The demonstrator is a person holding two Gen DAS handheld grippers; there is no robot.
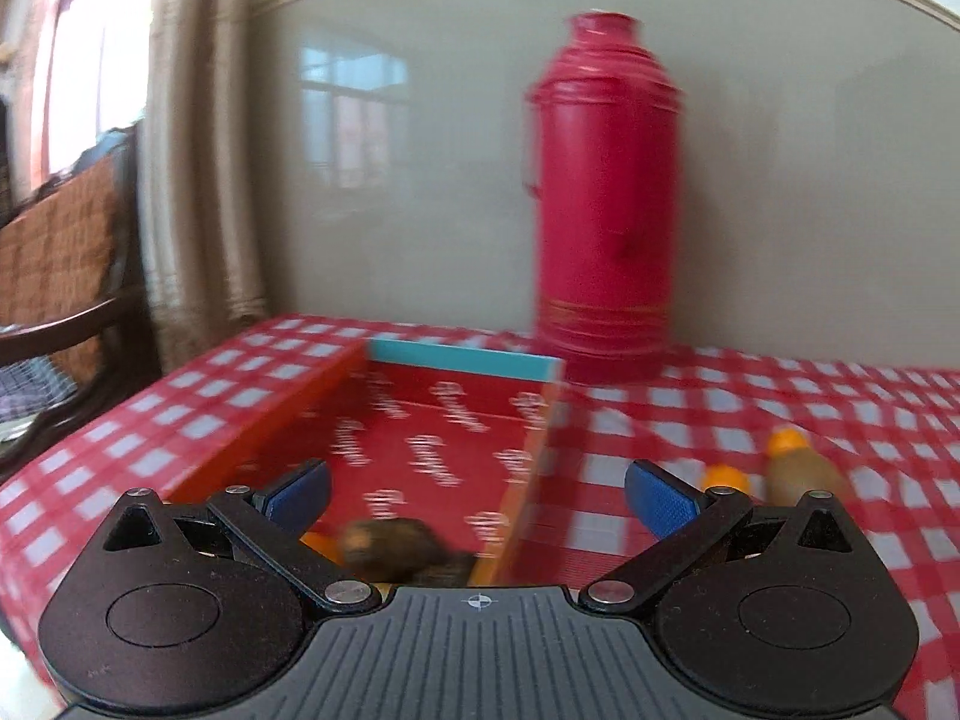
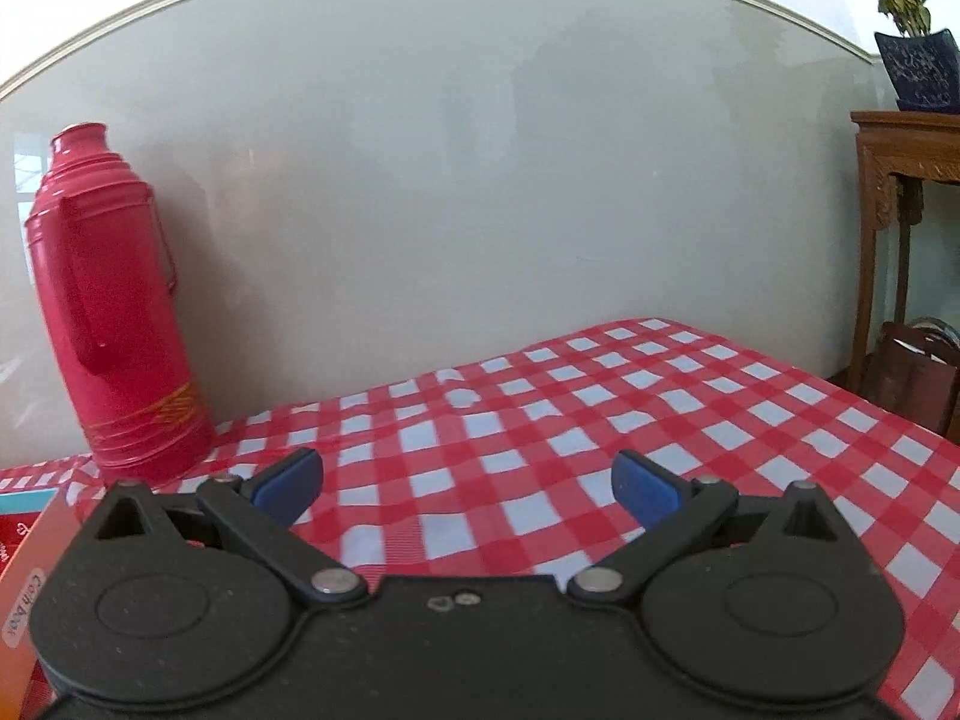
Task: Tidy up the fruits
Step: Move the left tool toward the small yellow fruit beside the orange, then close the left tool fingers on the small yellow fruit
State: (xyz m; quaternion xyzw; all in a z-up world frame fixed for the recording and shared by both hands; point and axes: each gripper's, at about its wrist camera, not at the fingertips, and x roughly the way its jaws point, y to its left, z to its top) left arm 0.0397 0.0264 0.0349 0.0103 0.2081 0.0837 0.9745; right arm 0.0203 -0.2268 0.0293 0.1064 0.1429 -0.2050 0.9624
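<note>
In the left wrist view, a shallow red box (image 1: pixel 420 450) with an orange wall and a blue far rim lies on the checked tablecloth. Brown kiwis (image 1: pixel 390 546) and an orange fruit (image 1: pixel 318 543) rest in its near end, blurred. My left gripper (image 1: pixel 477 495) hangs open above that end, nothing between its blue pads. Right of the box, on the cloth, lie a kiwi (image 1: pixel 801 474) and two small orange fruits (image 1: pixel 726 479) (image 1: pixel 787 440). In the right wrist view my right gripper (image 2: pixel 467 480) stands wide open over bare cloth, holding nothing; the box's corner (image 2: pixel 24 534) shows at far left.
A tall red thermos (image 1: pixel 606 198) (image 2: pixel 114 312) stands at the back of the table by the wall. A wooden chair (image 1: pixel 66 276) and curtain are left of the table. A wooden side table (image 2: pixel 906 210) with a potted plant (image 2: pixel 912 42) stands beyond the table's right edge.
</note>
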